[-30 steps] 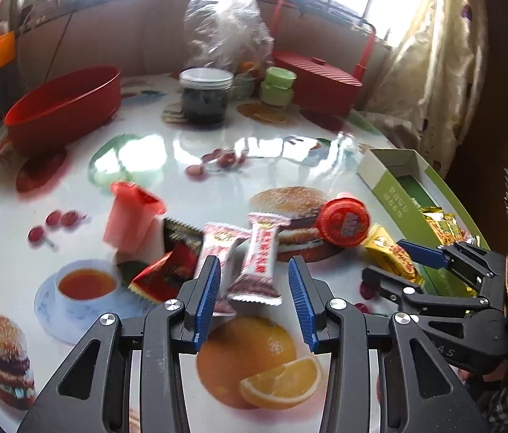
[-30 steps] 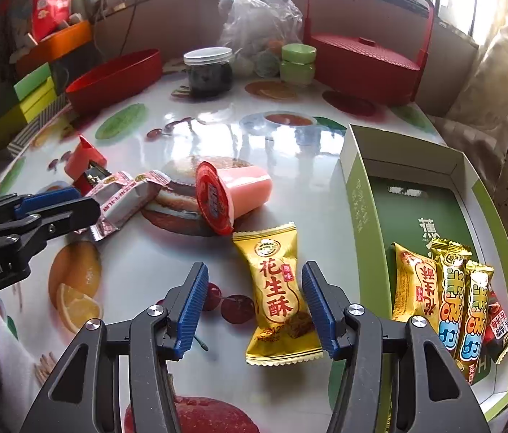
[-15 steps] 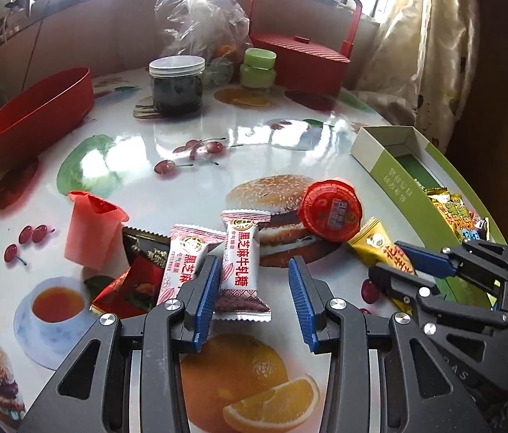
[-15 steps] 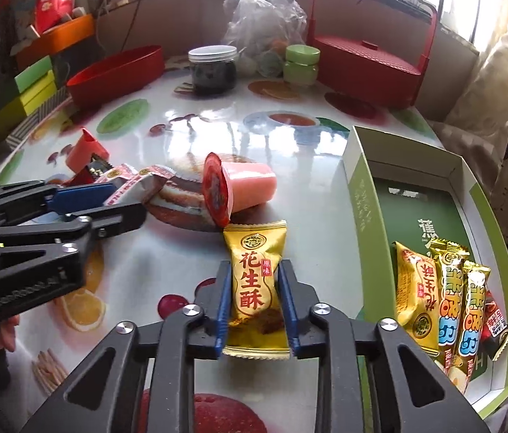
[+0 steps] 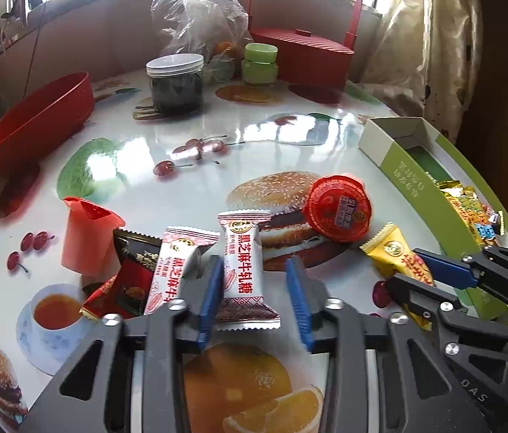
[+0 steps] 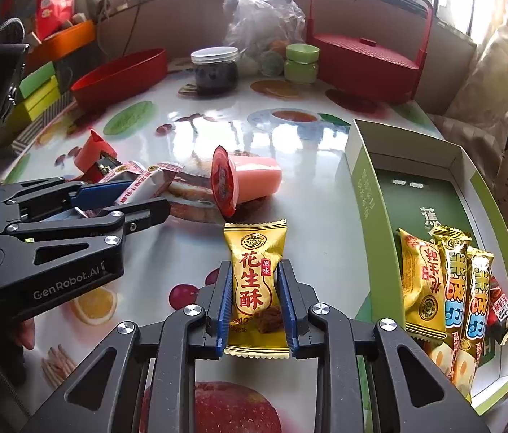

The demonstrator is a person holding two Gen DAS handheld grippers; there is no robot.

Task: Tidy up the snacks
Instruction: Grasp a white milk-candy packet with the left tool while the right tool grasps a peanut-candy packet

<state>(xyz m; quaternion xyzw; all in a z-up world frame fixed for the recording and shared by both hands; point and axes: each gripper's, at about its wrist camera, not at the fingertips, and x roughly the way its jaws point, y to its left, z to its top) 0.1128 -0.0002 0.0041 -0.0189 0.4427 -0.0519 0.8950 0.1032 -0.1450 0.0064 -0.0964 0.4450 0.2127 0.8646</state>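
My right gripper (image 6: 255, 274) is shut on a yellow peanut-candy packet (image 6: 255, 281), held just above the table; it also shows in the left wrist view (image 5: 398, 256). My left gripper (image 5: 255, 281) is open around a white sesame-nougat packet (image 5: 243, 270) lying on the table. A second white packet (image 5: 176, 267), a red packet (image 5: 124, 285) and an upside-down pink jelly cup (image 5: 86, 238) lie to its left. A jelly cup with a red lid (image 6: 239, 180) lies on its side. The green box (image 6: 366, 187) at right holds several packets (image 6: 449, 288).
At the back stand a red oval bowl (image 5: 37, 122), a dark jar with a white lid (image 5: 176, 83), a small green jar (image 5: 259, 63), a clear plastic bag (image 5: 196, 18) and a red basket with a handle (image 5: 304, 54). The round table (image 5: 218, 151) has a glossy printed cover.
My right gripper closed on the yellow packet and lifted it slightly. My left gripper moved forward around the white packet and stays open.
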